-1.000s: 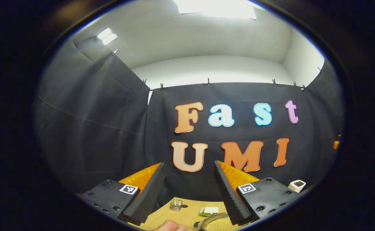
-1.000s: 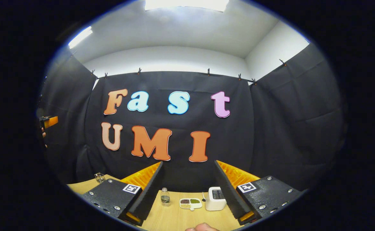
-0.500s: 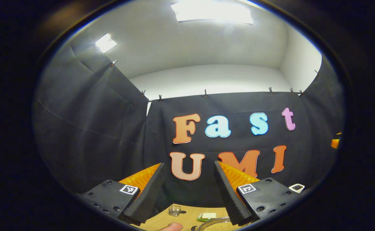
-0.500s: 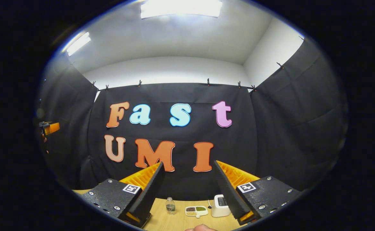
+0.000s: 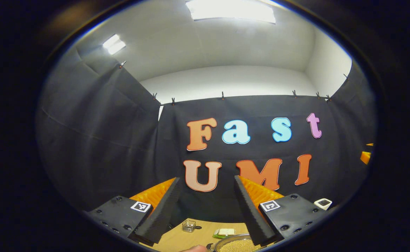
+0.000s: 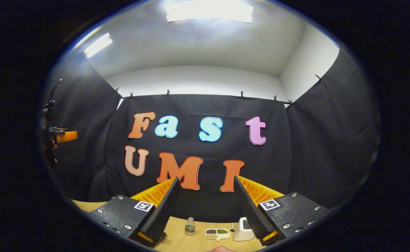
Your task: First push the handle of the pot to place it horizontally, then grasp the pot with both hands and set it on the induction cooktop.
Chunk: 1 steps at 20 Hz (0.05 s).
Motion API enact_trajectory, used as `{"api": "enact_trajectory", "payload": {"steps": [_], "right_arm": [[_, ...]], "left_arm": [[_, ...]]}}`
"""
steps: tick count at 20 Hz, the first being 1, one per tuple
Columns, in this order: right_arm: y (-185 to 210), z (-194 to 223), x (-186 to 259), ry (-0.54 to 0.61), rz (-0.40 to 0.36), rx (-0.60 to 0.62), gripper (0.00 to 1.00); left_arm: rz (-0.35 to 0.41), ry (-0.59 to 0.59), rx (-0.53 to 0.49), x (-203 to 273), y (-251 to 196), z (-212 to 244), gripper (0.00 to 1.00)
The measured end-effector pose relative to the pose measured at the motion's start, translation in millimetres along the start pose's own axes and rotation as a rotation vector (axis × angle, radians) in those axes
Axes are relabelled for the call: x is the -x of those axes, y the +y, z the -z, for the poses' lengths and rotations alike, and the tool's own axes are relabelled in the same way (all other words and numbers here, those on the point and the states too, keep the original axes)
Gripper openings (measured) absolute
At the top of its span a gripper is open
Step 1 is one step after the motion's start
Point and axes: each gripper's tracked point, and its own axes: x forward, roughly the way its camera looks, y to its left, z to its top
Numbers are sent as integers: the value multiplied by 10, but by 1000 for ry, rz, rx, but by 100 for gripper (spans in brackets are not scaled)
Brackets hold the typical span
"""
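Drift was all that had changed over the last second, both cameras tilting slightly, while the left gripper point(image 5: 206, 206) and right gripper point(image 6: 205, 206) hung high with jaws wide open and empty, the round metal pot of pale grains point(image 5: 238, 244) sitting untouched on the wooden tabletop point(image 5: 184, 239) below, so the handle push looked not yet begun.

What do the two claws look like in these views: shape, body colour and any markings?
The left claw and the right claw match: two long wedge-shaped fingers with ribbed inner faces, on black bolted plates over ribbed orange housing. Each plate bears a small square black-and-white marker tag.
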Motion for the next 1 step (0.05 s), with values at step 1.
{"api": "enact_trajectory", "payload": {"steps": [1], "right_arm": [[29, -4, -2, -2, -5, 6, 94]], "left_arm": [[-4, 0, -3, -8, 14, -4, 97]]}}
